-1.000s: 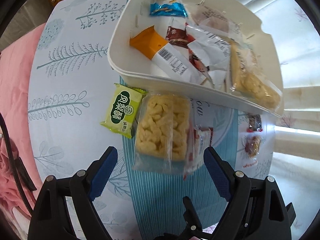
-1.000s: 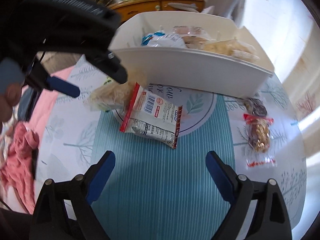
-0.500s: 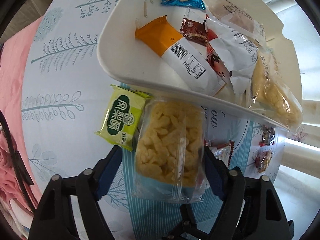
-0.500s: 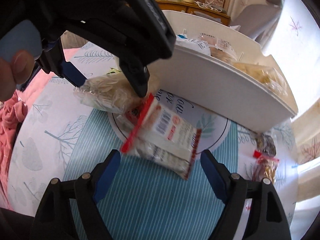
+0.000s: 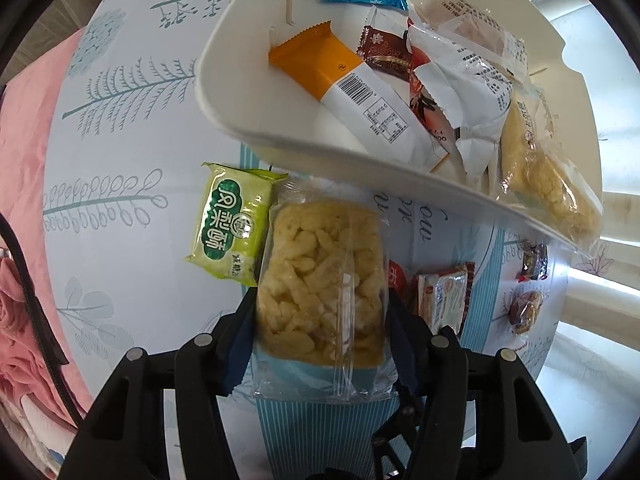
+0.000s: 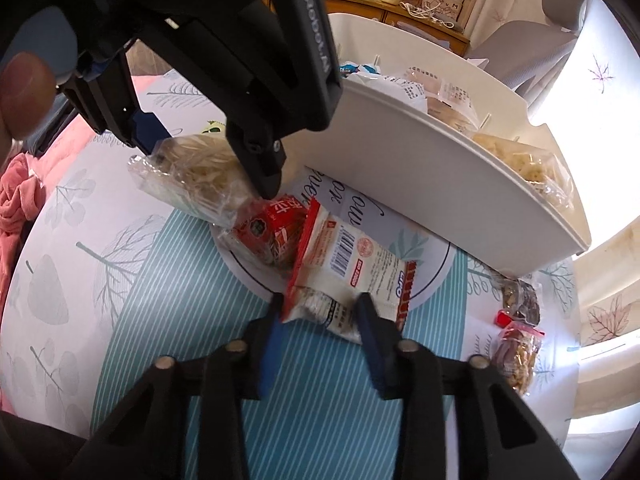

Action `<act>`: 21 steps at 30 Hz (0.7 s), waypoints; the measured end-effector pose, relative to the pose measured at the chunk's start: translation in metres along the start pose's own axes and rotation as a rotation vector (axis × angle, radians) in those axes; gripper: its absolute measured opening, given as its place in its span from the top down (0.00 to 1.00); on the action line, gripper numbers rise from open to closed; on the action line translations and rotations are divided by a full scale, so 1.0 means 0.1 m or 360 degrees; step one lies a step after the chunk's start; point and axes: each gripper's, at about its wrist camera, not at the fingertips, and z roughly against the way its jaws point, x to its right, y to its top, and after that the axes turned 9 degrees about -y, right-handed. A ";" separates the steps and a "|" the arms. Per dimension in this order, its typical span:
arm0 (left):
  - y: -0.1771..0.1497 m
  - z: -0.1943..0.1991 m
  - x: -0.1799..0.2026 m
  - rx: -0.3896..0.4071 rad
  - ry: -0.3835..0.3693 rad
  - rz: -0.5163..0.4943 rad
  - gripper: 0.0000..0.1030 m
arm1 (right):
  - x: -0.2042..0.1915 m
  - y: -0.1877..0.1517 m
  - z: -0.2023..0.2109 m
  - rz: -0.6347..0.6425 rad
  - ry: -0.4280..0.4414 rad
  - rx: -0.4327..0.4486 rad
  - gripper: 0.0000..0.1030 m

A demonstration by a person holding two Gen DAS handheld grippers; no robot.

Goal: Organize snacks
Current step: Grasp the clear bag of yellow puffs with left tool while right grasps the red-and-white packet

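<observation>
My left gripper [image 5: 320,332] is shut on a clear bag of yellow puffed snacks [image 5: 320,280], which lies just in front of the white bin [image 5: 320,152]; the same bag shows in the right wrist view [image 6: 192,176]. My right gripper [image 6: 318,320] is shut on the near end of a white and red snack packet [image 6: 352,268] on the table. The bin [image 6: 420,184] holds several packets, among them an orange and white bar [image 5: 344,88] and another yellow puffed bag [image 5: 548,184].
A green packet [image 5: 232,224] lies left of the held bag. A red packet [image 6: 272,228] lies between the two held snacks. Small nut packets [image 6: 516,344] lie at the right table edge. Pink cloth [image 5: 24,200] lies left of the table.
Both grippers moved forward and closed: the left onto the yellow puffed bag, the right onto the white and red packet. The red packet beneath has come into view.
</observation>
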 end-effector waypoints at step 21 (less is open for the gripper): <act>-0.56 0.73 -0.24 -0.0016 -0.0101 -0.0027 0.44 | 0.16 -0.10 0.53 -0.0369 0.0161 -0.0146 0.89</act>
